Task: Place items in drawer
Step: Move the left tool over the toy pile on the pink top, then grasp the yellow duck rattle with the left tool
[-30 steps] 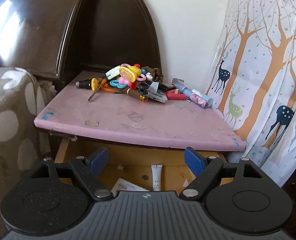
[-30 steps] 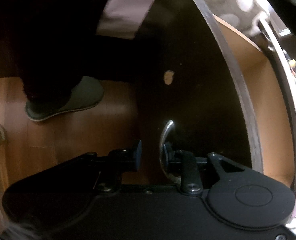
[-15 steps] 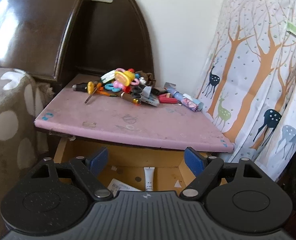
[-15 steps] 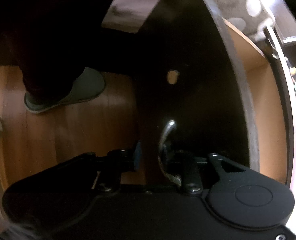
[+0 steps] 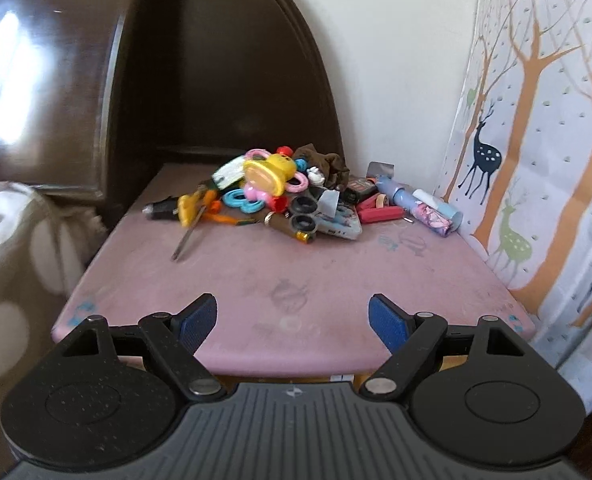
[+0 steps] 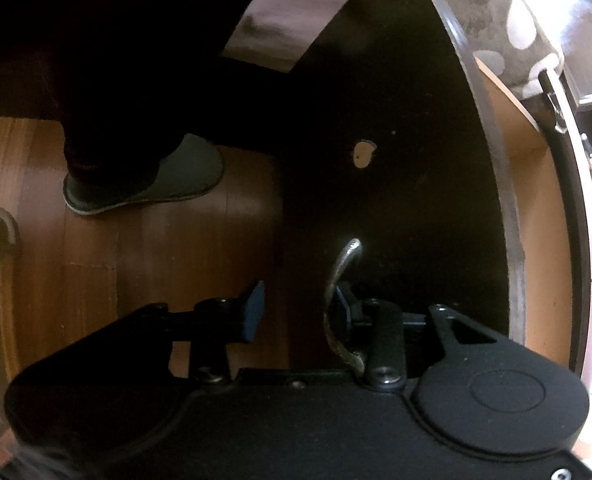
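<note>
In the left wrist view a pile of small items lies at the back of the pink nightstand top: a yellow and pink toy, a screwdriver, a red pen, a blue tube. My left gripper is open and empty, above the top's front edge. In the right wrist view my right gripper is open, with its right finger hooked behind the metal handle of the dark drawer front. The drawer stands pulled out and its tan inside shows.
A dark headboard and a spotted blanket are on the left. A deer-print curtain hangs on the right. A slippered foot stands on the wood floor beside the drawer.
My left gripper has risen and moved forward over the pink top, so the drawer's inside has dropped out of its view. The right gripper stays at the handle and has opened slightly.
</note>
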Motion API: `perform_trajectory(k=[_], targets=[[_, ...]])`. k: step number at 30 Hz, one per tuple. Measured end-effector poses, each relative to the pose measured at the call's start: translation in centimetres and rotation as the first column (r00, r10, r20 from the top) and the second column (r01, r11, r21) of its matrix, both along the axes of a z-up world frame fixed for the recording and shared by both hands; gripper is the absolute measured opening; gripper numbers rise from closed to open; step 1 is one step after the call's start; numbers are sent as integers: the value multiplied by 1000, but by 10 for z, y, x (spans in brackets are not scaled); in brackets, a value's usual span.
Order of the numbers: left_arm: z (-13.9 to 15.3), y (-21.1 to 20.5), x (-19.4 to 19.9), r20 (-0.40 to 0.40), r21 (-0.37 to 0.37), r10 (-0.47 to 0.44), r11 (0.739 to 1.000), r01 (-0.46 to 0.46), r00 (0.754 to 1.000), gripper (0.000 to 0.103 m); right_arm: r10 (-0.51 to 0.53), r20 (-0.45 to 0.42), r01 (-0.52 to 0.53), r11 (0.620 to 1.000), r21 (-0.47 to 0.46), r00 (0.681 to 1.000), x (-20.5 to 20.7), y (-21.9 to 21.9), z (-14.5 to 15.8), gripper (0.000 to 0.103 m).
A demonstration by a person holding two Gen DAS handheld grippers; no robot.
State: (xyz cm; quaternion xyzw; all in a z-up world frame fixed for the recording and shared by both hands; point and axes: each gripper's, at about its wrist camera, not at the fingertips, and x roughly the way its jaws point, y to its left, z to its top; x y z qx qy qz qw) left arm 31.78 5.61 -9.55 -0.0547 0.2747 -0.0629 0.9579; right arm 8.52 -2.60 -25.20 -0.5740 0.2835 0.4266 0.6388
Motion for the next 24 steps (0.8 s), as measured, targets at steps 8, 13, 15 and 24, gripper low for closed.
perform_trajectory(k=[8,13,15,24], targets=[[-4,-30,76,-25,75,-17,997,18,1000,83,64,32,-64,998,2,997,-8,-4,-10,53],[-4,-44,116,-37,125,-25,992,30,999,78,75,34,-75,997,14,997,-7,-4,-9,53],[-3,-48,129,-40,135,-24,990,29,999,77,85,40,-86,996,13,996,-7,-4,-11,53],[15,-38,162,0,156,72,985,-71,997,77,98,52,-99,995,20,994,-7,-1,-13,53]])
